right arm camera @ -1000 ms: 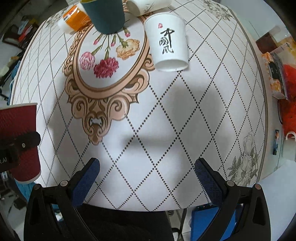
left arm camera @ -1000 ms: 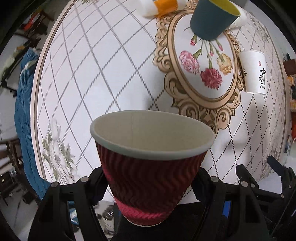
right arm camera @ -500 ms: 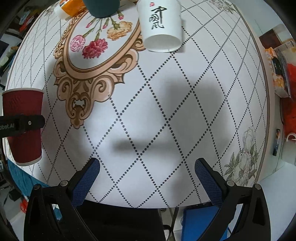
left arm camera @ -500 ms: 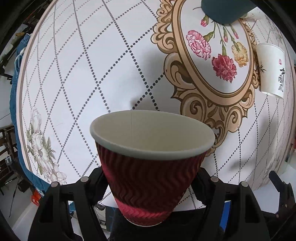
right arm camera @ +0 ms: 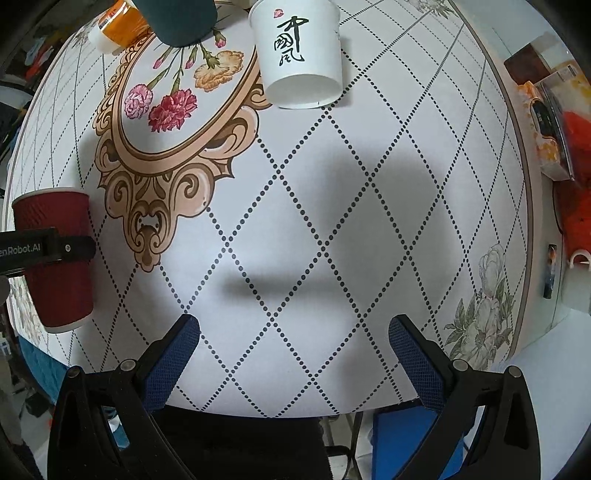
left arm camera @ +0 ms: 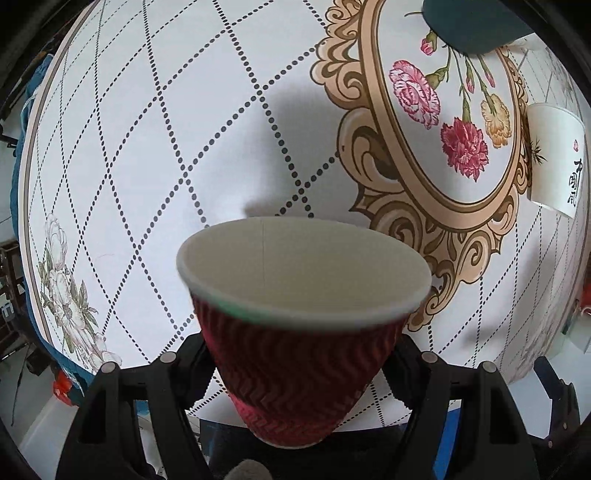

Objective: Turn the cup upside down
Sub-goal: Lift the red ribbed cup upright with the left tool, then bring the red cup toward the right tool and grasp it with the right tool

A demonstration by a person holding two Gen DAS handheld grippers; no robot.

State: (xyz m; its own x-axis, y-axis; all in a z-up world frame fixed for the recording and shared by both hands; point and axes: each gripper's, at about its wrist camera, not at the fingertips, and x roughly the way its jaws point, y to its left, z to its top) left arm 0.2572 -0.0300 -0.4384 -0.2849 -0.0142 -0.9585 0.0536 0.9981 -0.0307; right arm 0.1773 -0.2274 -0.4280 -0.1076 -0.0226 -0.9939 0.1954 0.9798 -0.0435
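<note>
My left gripper [left arm camera: 299, 354] is shut on a red ribbed paper cup [left arm camera: 295, 369]. Its white inside and rim face the camera, mouth pointing forward over the table. In the right wrist view the same red cup [right arm camera: 55, 266] hangs at the far left above the table's front edge, rim up, with one black left finger [right arm camera: 48, 249] across its side. My right gripper [right arm camera: 293, 365] is open and empty, above the front middle of the table.
A white paper cup with black characters [right arm camera: 299, 55] stands upside down at the back; it also shows in the left wrist view [left arm camera: 554, 158]. A dark teal cup [right arm camera: 177, 18] and an orange-and-white container [right arm camera: 114, 26] are behind it. Boxes [right arm camera: 554, 122] lie off the right edge.
My left gripper has carried the red cup forward over the table and lower, towards the ornate frame print. The right gripper has shifted slightly forward and stays open.
</note>
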